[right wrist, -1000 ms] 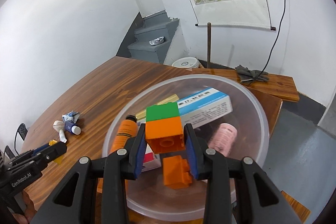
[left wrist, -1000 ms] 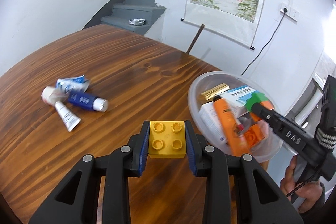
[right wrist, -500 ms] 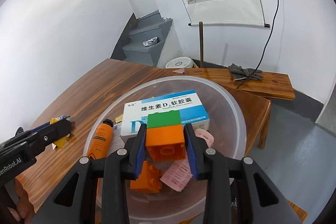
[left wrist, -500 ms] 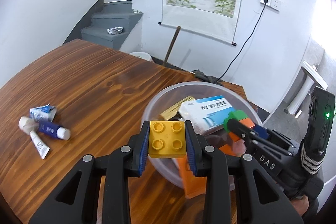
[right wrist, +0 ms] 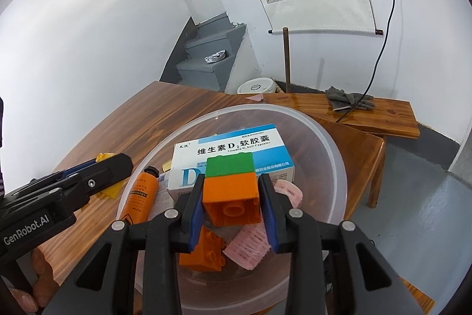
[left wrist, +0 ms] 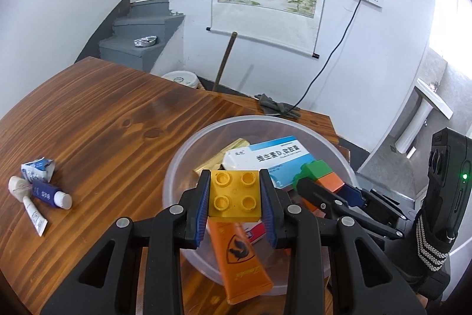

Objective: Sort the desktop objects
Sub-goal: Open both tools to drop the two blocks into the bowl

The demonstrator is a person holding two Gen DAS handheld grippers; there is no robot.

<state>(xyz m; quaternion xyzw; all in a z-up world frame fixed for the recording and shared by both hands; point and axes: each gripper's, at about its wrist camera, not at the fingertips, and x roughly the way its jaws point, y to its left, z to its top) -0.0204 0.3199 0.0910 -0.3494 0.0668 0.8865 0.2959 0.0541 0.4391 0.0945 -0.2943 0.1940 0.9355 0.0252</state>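
My left gripper [left wrist: 235, 198] is shut on a yellow four-stud brick [left wrist: 234, 195] and holds it above the near rim of a clear plastic bowl [left wrist: 188, 155]. My right gripper [right wrist: 230, 198] is shut on an orange brick with a green brick on top [right wrist: 230, 186], held over the same bowl [right wrist: 330, 155]. In the bowl lie a white and blue medicine box [right wrist: 230, 152], an orange tube [right wrist: 138, 194], a loose orange brick [right wrist: 203, 250], pink packets [right wrist: 250, 244] and a gold packet [left wrist: 218, 158]. The right gripper also shows in the left wrist view [left wrist: 321, 191].
Small tubes and a crumpled packet [left wrist: 38, 188] lie on the wooden table [left wrist: 103, 123] at the left. A wooden bench [right wrist: 368, 114] with a grey glove [right wrist: 348, 101] and a cable stands behind the table. The table's right edge is just past the bowl.
My left gripper has moved right with the yellow brick, from beside the bowl to over its near rim. My right gripper has stayed over the bowl, still holding the orange-green brick.
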